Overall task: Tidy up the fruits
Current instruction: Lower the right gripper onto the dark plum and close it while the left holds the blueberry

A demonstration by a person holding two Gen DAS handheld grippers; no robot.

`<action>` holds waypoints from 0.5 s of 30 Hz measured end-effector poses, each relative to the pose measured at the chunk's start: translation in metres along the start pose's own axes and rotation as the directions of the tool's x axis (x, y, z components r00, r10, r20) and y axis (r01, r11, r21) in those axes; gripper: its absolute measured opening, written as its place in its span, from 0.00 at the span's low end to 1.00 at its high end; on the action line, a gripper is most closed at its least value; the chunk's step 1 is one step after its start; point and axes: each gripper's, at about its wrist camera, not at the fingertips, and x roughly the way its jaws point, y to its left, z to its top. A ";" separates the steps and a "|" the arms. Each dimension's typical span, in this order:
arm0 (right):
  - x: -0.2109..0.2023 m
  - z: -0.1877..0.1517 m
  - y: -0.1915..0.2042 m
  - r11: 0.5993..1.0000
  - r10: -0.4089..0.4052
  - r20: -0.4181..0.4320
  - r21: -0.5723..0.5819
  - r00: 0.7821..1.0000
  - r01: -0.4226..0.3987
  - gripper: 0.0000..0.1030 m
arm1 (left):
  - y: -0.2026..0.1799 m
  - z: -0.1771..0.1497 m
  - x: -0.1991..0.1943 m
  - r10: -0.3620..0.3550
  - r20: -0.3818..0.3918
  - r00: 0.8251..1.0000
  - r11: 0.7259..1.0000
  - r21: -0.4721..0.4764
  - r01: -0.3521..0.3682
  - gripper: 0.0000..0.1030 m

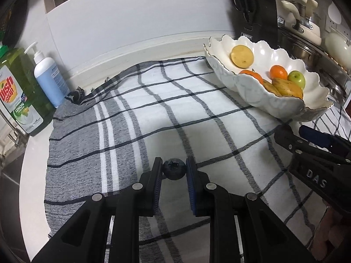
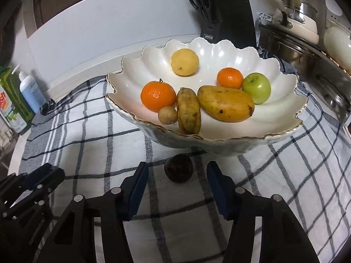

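Note:
My left gripper (image 1: pixel 174 169) is shut on a dark blueberry (image 1: pixel 174 169), held just above the checked cloth (image 1: pixel 131 120). My right gripper (image 2: pixel 177 175) is open, its fingers either side of a dark round fruit (image 2: pixel 179 168) that lies on the cloth in front of the bowl. The white scalloped bowl (image 2: pixel 283 131) holds a yellow fruit (image 2: pixel 185 61), two oranges (image 2: pixel 158 95), a green apple (image 2: pixel 256 87), a mango (image 2: pixel 226 103), a banana (image 2: pixel 188 111) and a small brown fruit (image 2: pixel 167 115). The bowl also shows in the left wrist view (image 1: pixel 241 87). The right gripper shows there at the right (image 1: pixel 291 139).
A green dish soap bottle (image 1: pixel 19 92) and a blue pump bottle (image 1: pixel 47 76) stand at the left. A black knife block (image 2: pixel 228 15), pots (image 2: pixel 291 50) and a kettle (image 2: pixel 302 22) stand behind the bowl. The left gripper shows at the lower left in the right wrist view (image 2: pixel 47 175).

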 end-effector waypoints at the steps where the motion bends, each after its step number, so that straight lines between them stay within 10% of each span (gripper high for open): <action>1: 0.003 0.000 0.001 1.000 -0.002 -0.003 -0.003 1.000 0.002 0.50 | 0.001 0.000 0.000 0.000 0.000 1.000 1.000 -0.003 0.000 0.22; 15: 0.019 0.003 0.006 0.999 -0.025 -0.022 -0.035 0.999 0.024 0.29 | 0.007 -0.001 0.004 -0.008 -0.008 1.000 1.000 -0.019 0.008 0.22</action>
